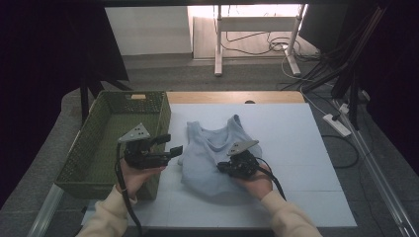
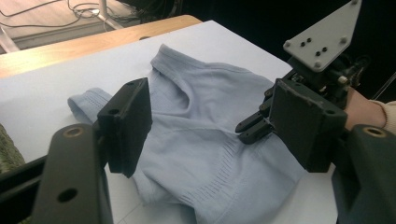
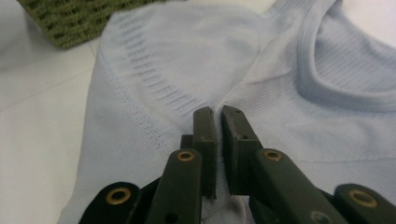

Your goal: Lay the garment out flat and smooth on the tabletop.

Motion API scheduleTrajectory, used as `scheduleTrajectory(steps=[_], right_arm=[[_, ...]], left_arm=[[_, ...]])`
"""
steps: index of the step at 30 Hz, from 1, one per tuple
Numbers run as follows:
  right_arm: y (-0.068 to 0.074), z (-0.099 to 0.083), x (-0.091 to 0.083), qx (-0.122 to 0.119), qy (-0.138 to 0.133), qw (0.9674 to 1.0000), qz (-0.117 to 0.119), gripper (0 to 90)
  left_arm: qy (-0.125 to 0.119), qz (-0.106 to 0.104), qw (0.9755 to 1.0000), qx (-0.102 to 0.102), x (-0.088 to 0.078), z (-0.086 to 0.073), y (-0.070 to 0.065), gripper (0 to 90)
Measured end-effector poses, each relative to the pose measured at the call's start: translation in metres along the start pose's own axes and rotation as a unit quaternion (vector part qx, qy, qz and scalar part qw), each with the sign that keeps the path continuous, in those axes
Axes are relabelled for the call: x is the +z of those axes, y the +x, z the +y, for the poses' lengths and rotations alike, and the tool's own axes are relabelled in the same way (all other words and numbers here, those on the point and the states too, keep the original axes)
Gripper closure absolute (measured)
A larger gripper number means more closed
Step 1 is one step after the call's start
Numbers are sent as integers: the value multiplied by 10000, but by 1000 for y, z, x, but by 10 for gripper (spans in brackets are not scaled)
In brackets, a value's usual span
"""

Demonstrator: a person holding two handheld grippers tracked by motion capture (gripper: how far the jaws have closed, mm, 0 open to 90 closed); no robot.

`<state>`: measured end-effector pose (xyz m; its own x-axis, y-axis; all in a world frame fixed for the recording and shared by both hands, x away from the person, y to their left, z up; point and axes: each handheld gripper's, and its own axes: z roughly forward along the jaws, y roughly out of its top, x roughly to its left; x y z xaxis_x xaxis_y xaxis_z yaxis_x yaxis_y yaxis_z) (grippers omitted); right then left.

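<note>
We see a dim room with black sides, bright light at the far floor (image 1: 247, 29), and soft, slightly blurred close foregrounds.

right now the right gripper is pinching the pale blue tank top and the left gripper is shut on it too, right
Not quite. The right gripper is pinching the pale blue tank top, but the left gripper is open: the left gripper view shows its jaws wide apart above the fabric, gripping nothing.

One light-blue top (image 1: 212, 153), one green basket (image 1: 113, 106), two tongs.
</note>
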<state>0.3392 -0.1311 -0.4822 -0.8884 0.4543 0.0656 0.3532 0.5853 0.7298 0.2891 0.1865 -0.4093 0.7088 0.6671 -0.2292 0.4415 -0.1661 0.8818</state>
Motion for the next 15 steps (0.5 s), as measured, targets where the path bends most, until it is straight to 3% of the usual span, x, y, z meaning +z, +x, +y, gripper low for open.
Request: scheduleTrajectory(steps=[9,15], right_arm=[[-8,9,-18,-99,-514,9981,-325,870],[-14,17,-21,-162,-609,9969,-466,875]], left_arm=[[-52,10,10000,7,-1,1,0,303],[-75,13,9999,69,-2,2,-3,303]])
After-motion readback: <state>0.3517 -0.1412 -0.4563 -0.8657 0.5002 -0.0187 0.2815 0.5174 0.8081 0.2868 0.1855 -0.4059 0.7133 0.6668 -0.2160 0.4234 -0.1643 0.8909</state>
